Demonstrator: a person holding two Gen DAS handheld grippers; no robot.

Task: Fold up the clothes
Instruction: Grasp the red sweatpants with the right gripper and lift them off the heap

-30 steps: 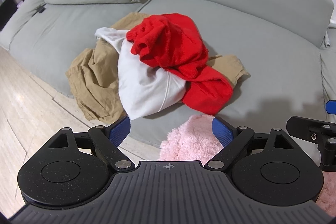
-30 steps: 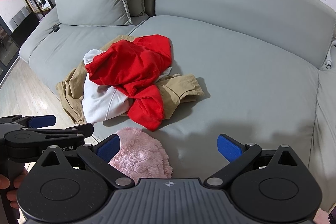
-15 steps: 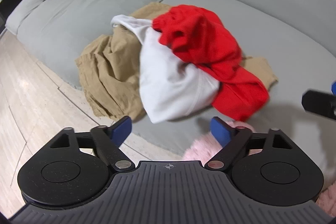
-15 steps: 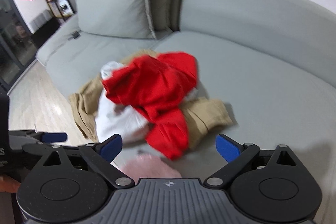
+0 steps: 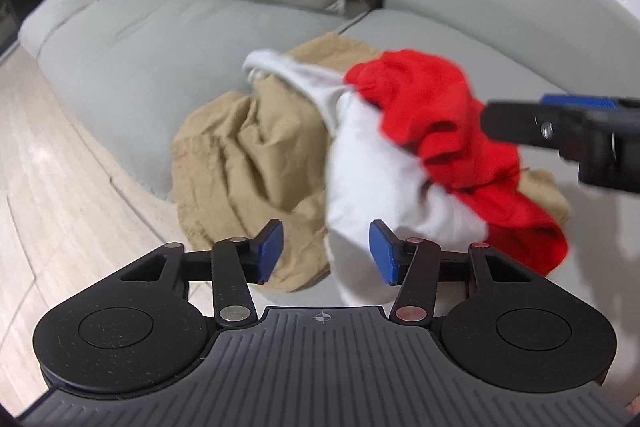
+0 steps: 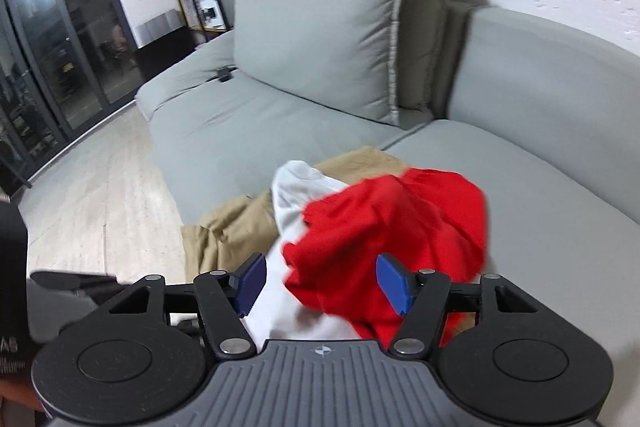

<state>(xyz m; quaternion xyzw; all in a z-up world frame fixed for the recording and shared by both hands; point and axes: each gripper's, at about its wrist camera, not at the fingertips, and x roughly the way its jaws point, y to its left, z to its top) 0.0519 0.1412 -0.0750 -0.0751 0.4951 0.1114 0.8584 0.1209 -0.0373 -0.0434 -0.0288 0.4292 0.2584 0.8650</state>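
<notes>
Left gripper (image 5: pixel 326 247) and right gripper (image 6: pixel 322 281) both hover, jaws parted and empty.

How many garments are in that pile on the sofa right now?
3 visible: the red garment on top, the white garment beneath it, the tan garment at the bottom, hanging over the sofa edge. More may be hidden underneath.

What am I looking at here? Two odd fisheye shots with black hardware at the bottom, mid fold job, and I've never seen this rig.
No robot arm: a person holds a two-finger gripper in each hand, with a camera on each looking along its fingers. The black hardware with blue pads is the gripper itself. One picture is from the left gripper, the other from the right gripper. Both are open and hold nothing. Ahead, on a grey sofa, lies an unfolded pile: a red garment on top, a white garment under it, and a tan garment underneath. The black bar at the right of the left view is the right gripper.
</notes>
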